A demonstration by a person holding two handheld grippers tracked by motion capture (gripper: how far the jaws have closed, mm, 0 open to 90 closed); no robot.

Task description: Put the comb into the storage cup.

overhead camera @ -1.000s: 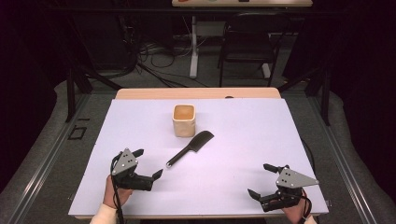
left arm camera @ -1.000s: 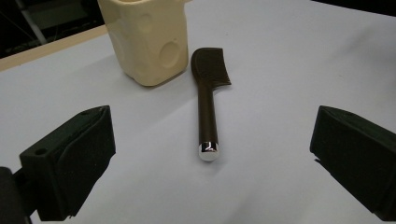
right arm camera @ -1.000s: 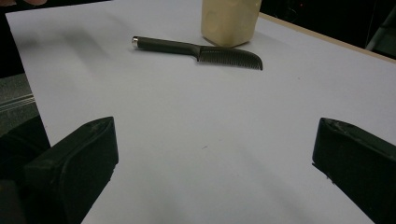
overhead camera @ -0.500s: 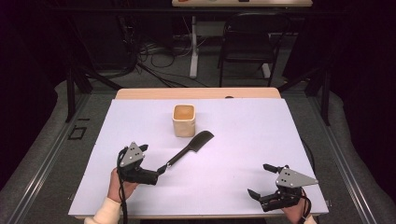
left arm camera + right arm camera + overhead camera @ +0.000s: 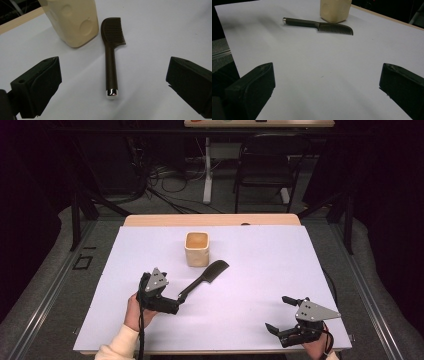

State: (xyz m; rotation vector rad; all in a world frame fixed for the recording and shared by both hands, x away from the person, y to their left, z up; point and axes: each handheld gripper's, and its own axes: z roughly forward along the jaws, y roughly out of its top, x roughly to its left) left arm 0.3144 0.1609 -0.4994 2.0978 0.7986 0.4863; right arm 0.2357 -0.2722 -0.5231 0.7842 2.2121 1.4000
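Left fingers (image 5: pixel 37 87) spread wide, comb (image 5: pixel 111 62) lying centred between, untouched.

comb (image 5: pixel 110 53) – dark brown, silver cap | cup (image 5: pixel 197 248) – cream | table (image 5: pixel 280 270) – white

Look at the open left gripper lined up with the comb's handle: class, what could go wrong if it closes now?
1. The comb lies flat on the white table, so the left gripper, its jaws open wide, may pinch only the shiny tip and the comb could swing or slip.
2. The comb's toothed end sits close beside the cup; a push forward might knock the cup.
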